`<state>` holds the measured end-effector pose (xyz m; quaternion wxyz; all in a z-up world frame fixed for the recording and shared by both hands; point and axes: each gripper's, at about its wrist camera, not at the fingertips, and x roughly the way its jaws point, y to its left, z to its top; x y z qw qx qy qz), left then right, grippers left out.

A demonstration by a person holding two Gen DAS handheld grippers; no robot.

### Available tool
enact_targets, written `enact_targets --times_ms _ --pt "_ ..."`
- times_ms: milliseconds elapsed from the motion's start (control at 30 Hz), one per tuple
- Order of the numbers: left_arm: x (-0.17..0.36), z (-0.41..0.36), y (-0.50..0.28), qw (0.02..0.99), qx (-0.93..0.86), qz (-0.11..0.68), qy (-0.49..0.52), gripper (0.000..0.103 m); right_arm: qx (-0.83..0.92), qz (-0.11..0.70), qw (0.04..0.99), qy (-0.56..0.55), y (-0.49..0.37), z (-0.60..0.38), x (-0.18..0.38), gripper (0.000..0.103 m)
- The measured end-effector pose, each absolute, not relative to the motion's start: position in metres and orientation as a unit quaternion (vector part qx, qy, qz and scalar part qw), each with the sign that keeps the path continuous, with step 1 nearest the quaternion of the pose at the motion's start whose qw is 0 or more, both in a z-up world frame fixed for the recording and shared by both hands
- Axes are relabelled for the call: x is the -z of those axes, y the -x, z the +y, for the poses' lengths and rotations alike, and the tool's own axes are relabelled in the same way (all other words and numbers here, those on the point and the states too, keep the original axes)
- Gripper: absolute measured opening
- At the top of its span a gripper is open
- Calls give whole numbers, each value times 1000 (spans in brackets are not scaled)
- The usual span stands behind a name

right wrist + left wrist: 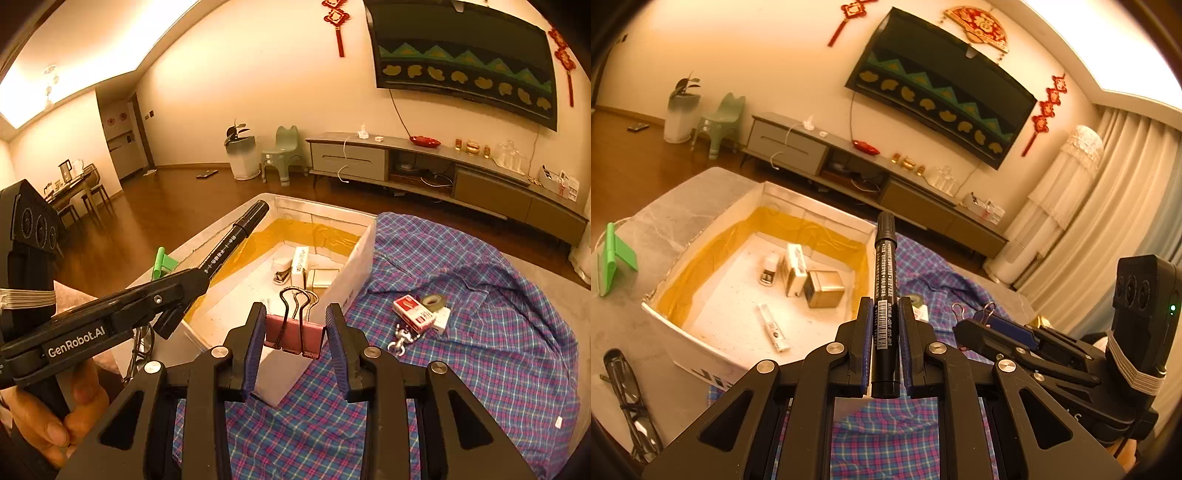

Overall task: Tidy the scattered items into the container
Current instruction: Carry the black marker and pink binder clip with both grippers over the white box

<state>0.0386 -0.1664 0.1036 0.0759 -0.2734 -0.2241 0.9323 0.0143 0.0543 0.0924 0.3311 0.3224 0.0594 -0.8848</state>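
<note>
My left gripper (885,306) is shut on a black marker (884,266) that points forward, held above the near side of the white box (701,354) with a yellow lining. The box holds a stapler (770,271), a white carton (796,269), a gold cube (824,288) and a small tube (772,328). My right gripper (295,314) is shut on a pink binder clip (291,334), just off the box's near corner (360,258). A red packet (412,312), a tape roll (434,301) and a metal clasp (400,341) lie on the plaid cloth.
The plaid cloth (480,350) covers the table to the right of the box. A green stand (617,258) and a pair of glasses (631,402) lie left of the box on the grey tabletop. A hand (55,417) holds the left gripper's handle.
</note>
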Motion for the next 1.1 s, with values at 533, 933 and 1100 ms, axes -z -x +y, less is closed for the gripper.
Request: enact_targets --times_ms 533,933,1100 --pt "-86 -193 -8 39 -927 -234 290 13 874 82 348 -330 3 19 -86 35" --pt "-76 -205 4 25 -924 -236 299 13 865 94 356 -340 16 2 -78 35" --pt "-73 -210 8 21 -923 -240 301 13 861 96 359 -348 23 -4 -74 35"
